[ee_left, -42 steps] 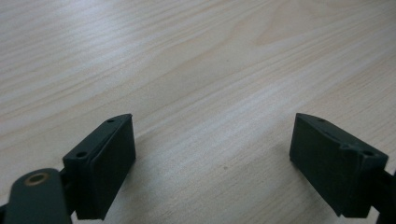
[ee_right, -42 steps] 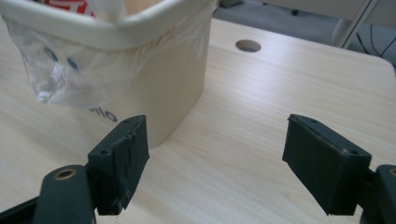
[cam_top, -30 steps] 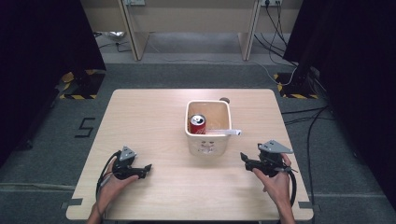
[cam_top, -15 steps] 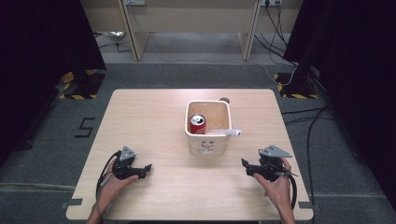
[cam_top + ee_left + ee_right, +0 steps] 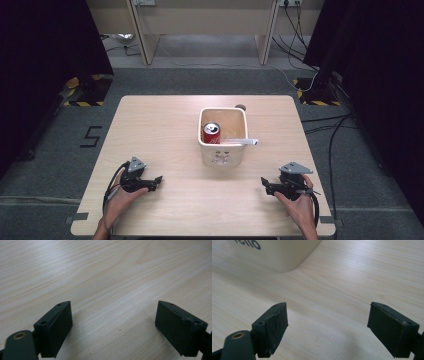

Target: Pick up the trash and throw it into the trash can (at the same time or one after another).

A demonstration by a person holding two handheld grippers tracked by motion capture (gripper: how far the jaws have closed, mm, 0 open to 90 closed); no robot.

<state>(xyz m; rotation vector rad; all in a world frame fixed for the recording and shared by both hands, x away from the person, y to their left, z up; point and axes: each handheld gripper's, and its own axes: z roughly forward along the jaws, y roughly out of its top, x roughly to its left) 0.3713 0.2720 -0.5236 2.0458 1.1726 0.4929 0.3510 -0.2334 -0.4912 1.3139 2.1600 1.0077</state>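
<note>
I am resting my left gripper [image 5: 156, 180] and right gripper [image 5: 265, 183] on the table [image 5: 165, 125], all 4 jaws spread wide and empty, likely readying to reach for the red can [image 5: 211, 133] standing inside the cream bin [image 5: 223, 152] between them.

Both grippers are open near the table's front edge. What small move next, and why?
Probably ease the right gripper forward and inward toward the cream bin. It holds nothing, its jaws stand wide apart, and the bin with the red can lies just ahead over bare table.
</note>
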